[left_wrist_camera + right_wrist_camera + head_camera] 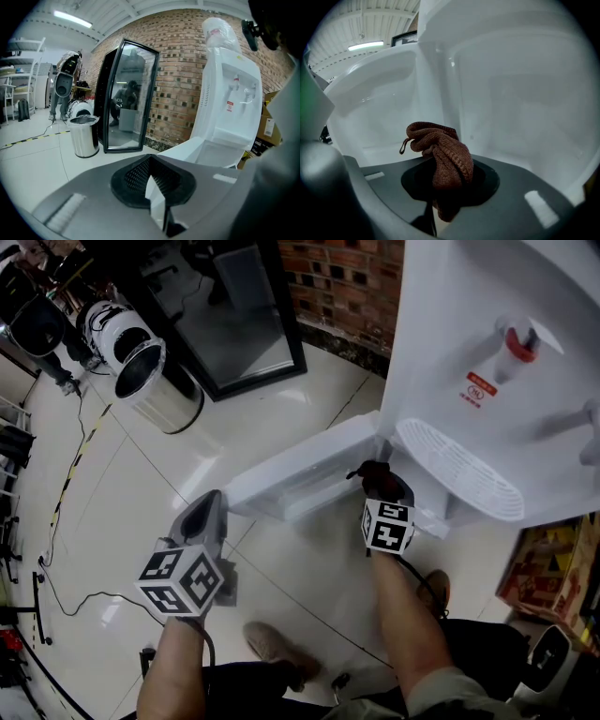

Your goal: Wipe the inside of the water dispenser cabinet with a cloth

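**Step in hand: wiping the cabinet interior**

The right gripper (379, 486) sat at the centre of the head view, at the mouth of the open cabinet below the water dispenser (469, 324). Its jaws were partly closed and clamped on a bunched brown knitted cloth (443, 157). The cloth stood up from between them in the lower centre of the right gripper view. It faced the white cabinet interior (525, 108), which filled the right of that view. Whether the cloth touched a wall could not be told. The open cabinet door (300, 465) ran from the centre of the head view towards its left.

The left gripper (208, 512), at the lower left of the head view, hung over the floor. Its jaws were fully closed on nothing, and it was well apart from the door.

**What the step called for (judgement)**

1. A firm clamp was needed. Only the lower part of the cloth was pinched, so drag against a wall could have pulled it free.
2. The free crown of the cloth, not the hard jaw tips, had to meet the plastic.
3. Overlapping strokes from the back wall outward, top to bottom, would have covered the walls and corners.
4. The door looked free to swing, so the idle left gripper could have steadied its edge.
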Demonstrator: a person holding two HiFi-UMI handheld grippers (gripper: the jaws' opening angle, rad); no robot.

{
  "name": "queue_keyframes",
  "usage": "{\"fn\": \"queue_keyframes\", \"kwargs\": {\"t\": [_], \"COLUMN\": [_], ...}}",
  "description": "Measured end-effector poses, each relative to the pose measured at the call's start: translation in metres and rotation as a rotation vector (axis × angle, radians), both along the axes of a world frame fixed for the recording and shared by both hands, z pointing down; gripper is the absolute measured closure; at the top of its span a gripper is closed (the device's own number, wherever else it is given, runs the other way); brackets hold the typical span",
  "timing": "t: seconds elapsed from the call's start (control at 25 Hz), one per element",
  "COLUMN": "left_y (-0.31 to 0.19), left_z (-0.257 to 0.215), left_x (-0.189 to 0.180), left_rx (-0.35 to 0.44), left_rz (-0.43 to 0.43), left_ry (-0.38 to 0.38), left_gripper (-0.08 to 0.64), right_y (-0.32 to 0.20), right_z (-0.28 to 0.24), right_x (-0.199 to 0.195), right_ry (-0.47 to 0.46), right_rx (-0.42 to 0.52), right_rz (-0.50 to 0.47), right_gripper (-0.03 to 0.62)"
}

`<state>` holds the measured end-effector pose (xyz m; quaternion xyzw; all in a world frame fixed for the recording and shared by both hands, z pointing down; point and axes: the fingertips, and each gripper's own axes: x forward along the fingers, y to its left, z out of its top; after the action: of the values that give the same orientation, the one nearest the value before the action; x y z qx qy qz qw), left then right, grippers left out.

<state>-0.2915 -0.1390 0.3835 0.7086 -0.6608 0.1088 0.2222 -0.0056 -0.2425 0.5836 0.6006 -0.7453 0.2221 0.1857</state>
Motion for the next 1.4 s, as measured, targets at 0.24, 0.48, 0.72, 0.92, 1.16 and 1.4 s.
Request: {"fn": "queue_keyframes", "kwargs": {"t": [0.24, 0.48, 0.72, 0.92, 1.16, 1.4], "left_y": [-0.002, -0.002, -0.002, -0.003, -0.001, 0.0], "left_z": [0.0, 0.001, 0.002, 0.003, 0.003, 0.002], "left_x": [0.0, 0.001, 0.001, 0.002, 0.002, 0.003], "left_rx": [0.001, 0.001, 0.001, 0.001, -0.001, 0.004], "left_rz": [-0.003, 0.003, 0.01, 0.021, 0.025, 0.028], "left_ry": [0.0, 0.003, 0.0, -0.008, -0.015, -0.016], "left_gripper": [0.561, 0.561, 0.561, 0.561, 0.561, 0.561], "right_y": [-0.016, -0.019, -0.002, 0.034, 0.096, 0.14], "right_z": [0.002, 0.005, 0.006, 0.001, -0.01, -0.005], "right_x": [0.024, 0.02, 0.009, -0.039, -0.132, -0.19], "right_ry": [0.001, 0.017, 0.015, -0.009, -0.038, -0.054], "right_rx": [-0.017, -0.025, -0.01, 0.037, 0.08, 0.072], "right_rz": [0.055, 0.033, -0.019, -0.188, -0.528, -0.76], "right_gripper": [0.491, 0.489, 0.488, 0.488, 0.488, 0.488]}}
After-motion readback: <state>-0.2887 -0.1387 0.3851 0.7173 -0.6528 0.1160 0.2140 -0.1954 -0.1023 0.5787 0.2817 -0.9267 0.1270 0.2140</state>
